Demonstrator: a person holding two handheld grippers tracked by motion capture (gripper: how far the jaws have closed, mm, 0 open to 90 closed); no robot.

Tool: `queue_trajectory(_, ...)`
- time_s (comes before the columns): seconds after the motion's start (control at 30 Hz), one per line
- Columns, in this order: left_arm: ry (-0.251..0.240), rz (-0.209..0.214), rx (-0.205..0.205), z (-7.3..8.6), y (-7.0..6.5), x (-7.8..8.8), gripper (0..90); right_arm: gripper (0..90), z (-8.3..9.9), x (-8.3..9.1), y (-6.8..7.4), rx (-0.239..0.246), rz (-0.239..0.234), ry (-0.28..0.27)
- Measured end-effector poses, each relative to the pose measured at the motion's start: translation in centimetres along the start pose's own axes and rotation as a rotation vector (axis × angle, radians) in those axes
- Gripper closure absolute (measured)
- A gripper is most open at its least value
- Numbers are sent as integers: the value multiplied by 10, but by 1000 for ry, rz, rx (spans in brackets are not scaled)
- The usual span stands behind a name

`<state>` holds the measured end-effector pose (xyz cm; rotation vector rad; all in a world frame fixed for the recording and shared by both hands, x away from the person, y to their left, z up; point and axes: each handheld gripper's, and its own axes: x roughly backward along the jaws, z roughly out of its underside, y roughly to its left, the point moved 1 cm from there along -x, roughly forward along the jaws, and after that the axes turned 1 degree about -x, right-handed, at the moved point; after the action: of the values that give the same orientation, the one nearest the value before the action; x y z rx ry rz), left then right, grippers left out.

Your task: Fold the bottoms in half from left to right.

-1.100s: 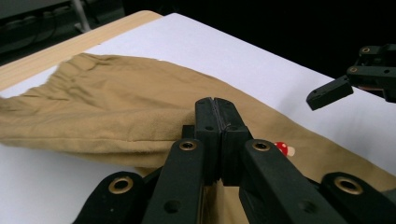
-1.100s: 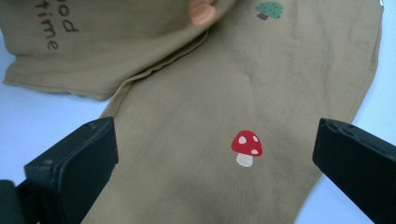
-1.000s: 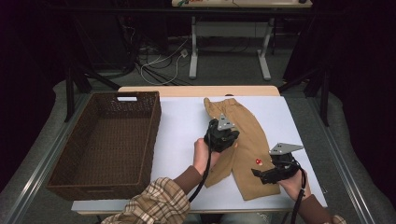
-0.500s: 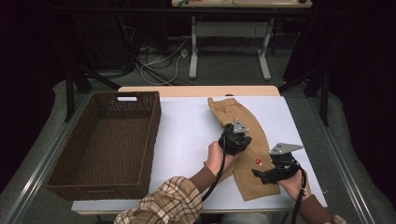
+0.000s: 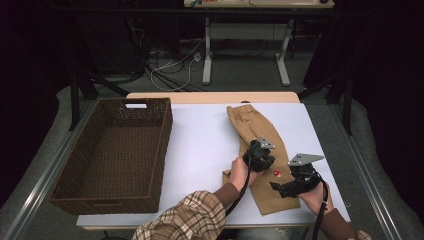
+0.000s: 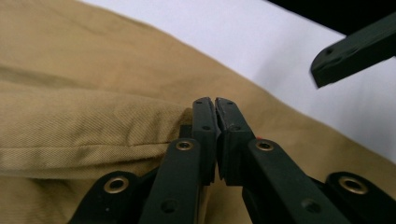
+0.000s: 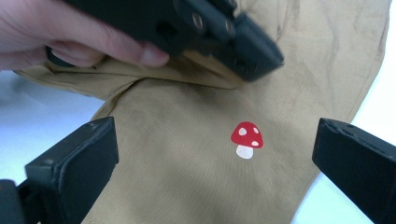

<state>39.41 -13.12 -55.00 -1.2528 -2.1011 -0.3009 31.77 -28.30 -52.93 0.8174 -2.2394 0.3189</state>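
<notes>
Tan trousers lie lengthwise on the white table, with a red mushroom print near the front end. My left gripper is low over them, shut on a fold of the cloth that it has drawn across the leg. In the left gripper view its jaws meet with the fold at their left. In the right gripper view my right gripper stands open over the mushroom, touching nothing, and the left gripper is just beyond it.
A dark wicker basket with nothing in it takes up the table's left side. Bare white table lies between it and the trousers. The table's right edge is close to my right hand.
My left gripper has moved right and down toward the right gripper, dragging the cloth fold over the trouser leg. The right gripper has stayed put.
</notes>
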Motion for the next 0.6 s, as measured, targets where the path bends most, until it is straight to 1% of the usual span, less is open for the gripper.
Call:
queue_trajectory(0.1, 0, 7, 7, 2, 1, 1, 819, 0, 0, 1, 0, -1, 1, 1)
queue_trajectory(0.13, -3, 7, 2, 3, 1, 3, 799, 0, 0, 1, 0, 0, 0, -1)
queue_trajectory(0.2, -12, -2, -6, 3, 0, 8, 727, 0, 0, 1, 0, 1, 0, -5)
queue_trajectory(0.27, -25, 1, -15, 4, -1, 14, 647, 1, 0, 1, 0, 0, -1, -1)
queue_trajectory(0.3, -24, -2, -19, 4, -1, 18, 592, 1, 0, 1, 0, 0, 2, -1)
queue_trajectory(0.33, -33, 8, -9, 5, -2, 21, 537, 1, 0, 2, 0, -2, 2, 2)
queue_trajectory(0.37, -38, 20, -1, 6, -1, 24, 503, 1, 0, 2, 0, -2, 3, 1)
queue_trajectory(0.4, -42, 16, 7, 7, 0, 28, 462, 1, 0, 2, 0, -1, 2, 0)
queue_trajectory(0.43, -45, 15, 6, 9, 1, 32, 438, 1, 0, 2, 0, -2, 3, 0)
queue_trajectory(0.6, -65, -14, 32, 18, 10, 54, 342, 5, 0, 2, 1, 1, 6, -2)
